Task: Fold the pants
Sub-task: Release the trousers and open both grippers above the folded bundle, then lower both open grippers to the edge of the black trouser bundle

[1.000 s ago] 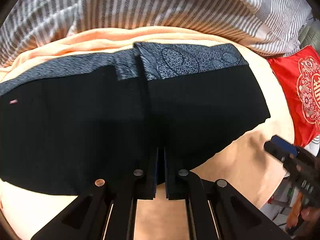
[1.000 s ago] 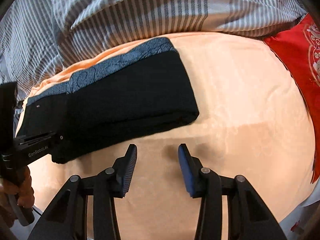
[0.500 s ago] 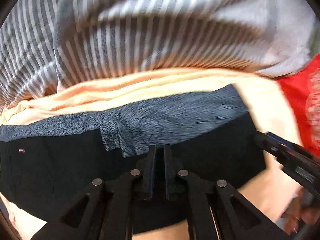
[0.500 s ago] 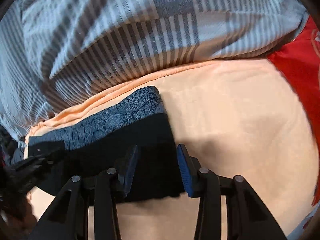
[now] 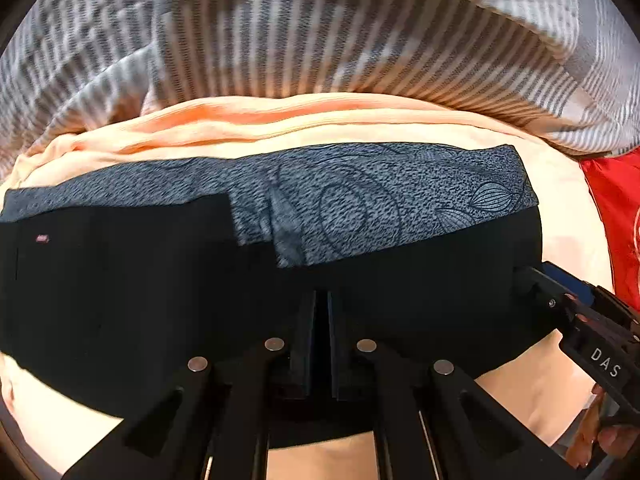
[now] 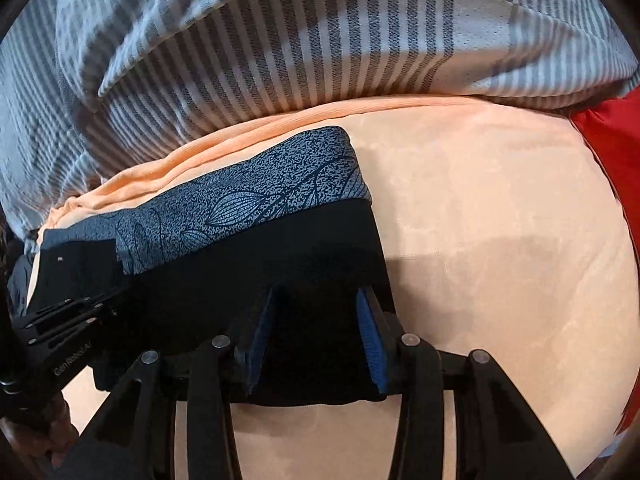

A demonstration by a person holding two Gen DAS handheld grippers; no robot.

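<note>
Black pants (image 5: 160, 300) with a grey patterned waistband (image 5: 360, 208) lie folded across the peach blanket (image 5: 240, 128). They also show in the right wrist view (image 6: 240, 280). My left gripper (image 5: 321, 304) is shut and rests over the black fabric near the front edge of the pants; whether cloth is pinched between its fingers cannot be told. My right gripper (image 6: 316, 300) is open, its fingers straddling the right end of the pants, with black fabric between the blue pads (image 6: 370, 336). The right gripper also shows at the right edge of the left wrist view (image 5: 576, 316).
A grey-and-white striped duvet (image 5: 320, 40) is bunched along the back of the bed. A red cushion (image 5: 616, 216) lies at the right. Bare peach blanket (image 6: 500, 240) lies to the right of the pants.
Both grippers moved forward onto the pants. The right gripper went from bare blanket to straddling the right end. The left gripper stayed shut throughout.
</note>
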